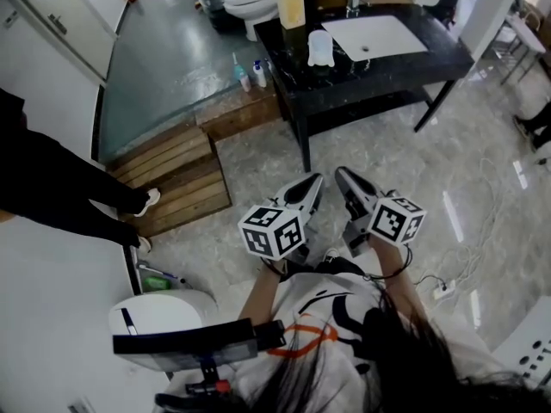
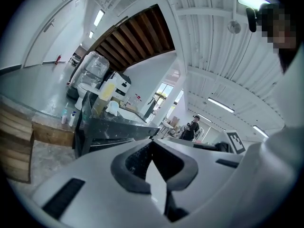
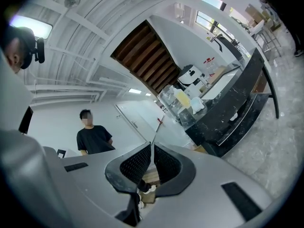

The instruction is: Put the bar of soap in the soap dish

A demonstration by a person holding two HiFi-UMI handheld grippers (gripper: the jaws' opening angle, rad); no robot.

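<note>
Pale stone floor (image 1: 258, 157) and wooden steps (image 1: 172, 179) front a black marble counter (image 1: 387, 71) carrying a white sink (image 1: 379, 34), yellow jug (image 1: 291, 7) and white container (image 1: 320, 48). The bar of soap cannot be made out. The left gripper (image 1: 313, 181) and right gripper (image 1: 343, 174) hover short of the counter, jaws closed and empty.

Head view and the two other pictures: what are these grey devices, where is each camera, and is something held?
A person holds a tool in each hand: the left gripper and the right gripper; the patterned cubes belong to them. The head view looks down from the person's head. Each other camera rides on one gripper. Both are shut and empty. Ahead stands a black table with a white sink, a yellow bottle and a pale container. I cannot make out any soap.
</note>
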